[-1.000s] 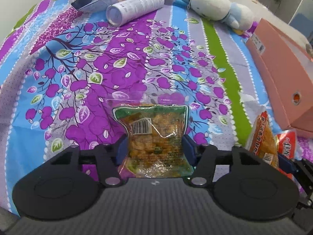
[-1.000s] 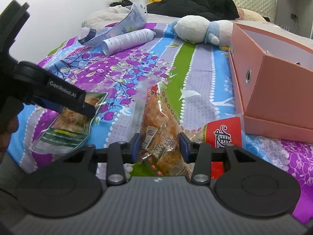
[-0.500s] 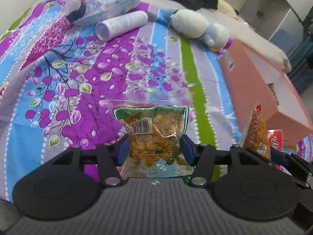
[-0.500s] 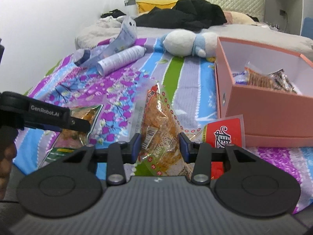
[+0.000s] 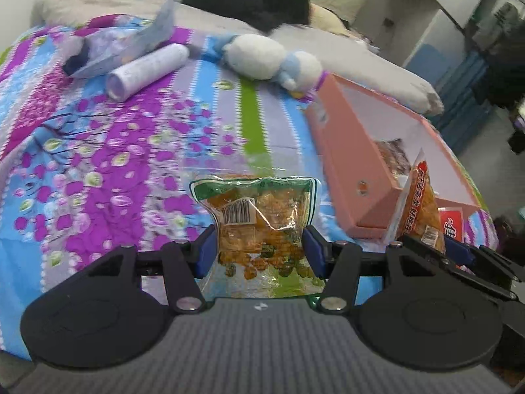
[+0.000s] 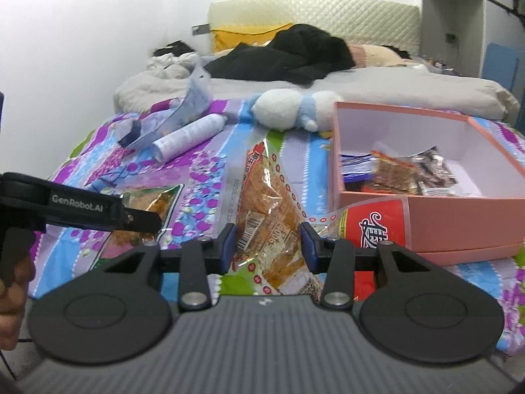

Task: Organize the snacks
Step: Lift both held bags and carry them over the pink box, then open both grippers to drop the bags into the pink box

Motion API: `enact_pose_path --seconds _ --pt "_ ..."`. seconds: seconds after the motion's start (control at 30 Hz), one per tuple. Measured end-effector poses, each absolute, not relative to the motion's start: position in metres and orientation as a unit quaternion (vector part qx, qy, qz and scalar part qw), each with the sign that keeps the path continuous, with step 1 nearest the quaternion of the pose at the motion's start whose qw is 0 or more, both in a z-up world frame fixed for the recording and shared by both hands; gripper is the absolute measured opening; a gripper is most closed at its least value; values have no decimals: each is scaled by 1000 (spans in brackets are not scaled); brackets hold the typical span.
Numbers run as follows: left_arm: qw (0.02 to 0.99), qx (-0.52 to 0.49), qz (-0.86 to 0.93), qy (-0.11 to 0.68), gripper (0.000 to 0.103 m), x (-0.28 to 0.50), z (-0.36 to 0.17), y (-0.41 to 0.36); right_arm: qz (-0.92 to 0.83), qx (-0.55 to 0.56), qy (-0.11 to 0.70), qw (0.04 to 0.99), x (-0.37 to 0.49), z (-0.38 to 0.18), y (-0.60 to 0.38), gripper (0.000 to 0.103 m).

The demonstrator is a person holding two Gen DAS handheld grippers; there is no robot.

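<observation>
My left gripper (image 5: 260,246) is shut on a clear snack bag with a green top edge (image 5: 259,216), held up above the flowered bedspread (image 5: 98,151). My right gripper (image 6: 268,241) is shut on a long orange snack bag with a red dotted border (image 6: 269,197), also lifted. The same orange bag (image 5: 418,210) shows at the right of the left wrist view, and the left gripper's bag (image 6: 147,200) shows at the left of the right wrist view. An open pink box (image 6: 459,220) with several snack packs inside (image 6: 400,172) stands to the right. A red packet (image 6: 380,226) lies against its near wall.
A white spray can (image 6: 190,138), a torn bluish plastic pack (image 6: 177,115) and a white-and-blue plush toy (image 6: 288,110) lie farther back on the bedspread. Black clothes (image 6: 288,54) and a grey blanket cover the head of the bed. A hand (image 6: 10,282) shows at the left edge.
Both grippers have risen with their bags, which now hang off the bedspread. The inside of the pink box and its packs have come into sight.
</observation>
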State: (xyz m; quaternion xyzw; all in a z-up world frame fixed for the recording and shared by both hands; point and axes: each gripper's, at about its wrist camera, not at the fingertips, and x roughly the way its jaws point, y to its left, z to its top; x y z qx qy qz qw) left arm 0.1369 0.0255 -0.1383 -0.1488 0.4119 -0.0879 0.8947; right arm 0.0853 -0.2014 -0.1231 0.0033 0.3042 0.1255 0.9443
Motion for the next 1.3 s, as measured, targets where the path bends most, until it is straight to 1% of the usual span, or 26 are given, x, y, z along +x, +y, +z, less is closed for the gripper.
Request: enact_pose_path --seconds 0.33,0.53,0.83,0.97,1.3 --pt "889 -124 -161 410 61 147 -126 -41 66 15 299 952 68 -115 -253 44" --pt "889 -115 -195 397 61 166 -114 -75 43 22 292 955 75 -113 -280 44" --pt "901 -108 -218 358 61 212 -83 -107 24 23 253 967 113 -96 -305 44" --pt "903 -105 -223 352 61 235 -74 -122 19 23 242 970 134 -90 -314 44" --pt "897 -85 -230 368 61 310 -80 -168 5 25 243 970 193 -99 -344 45"
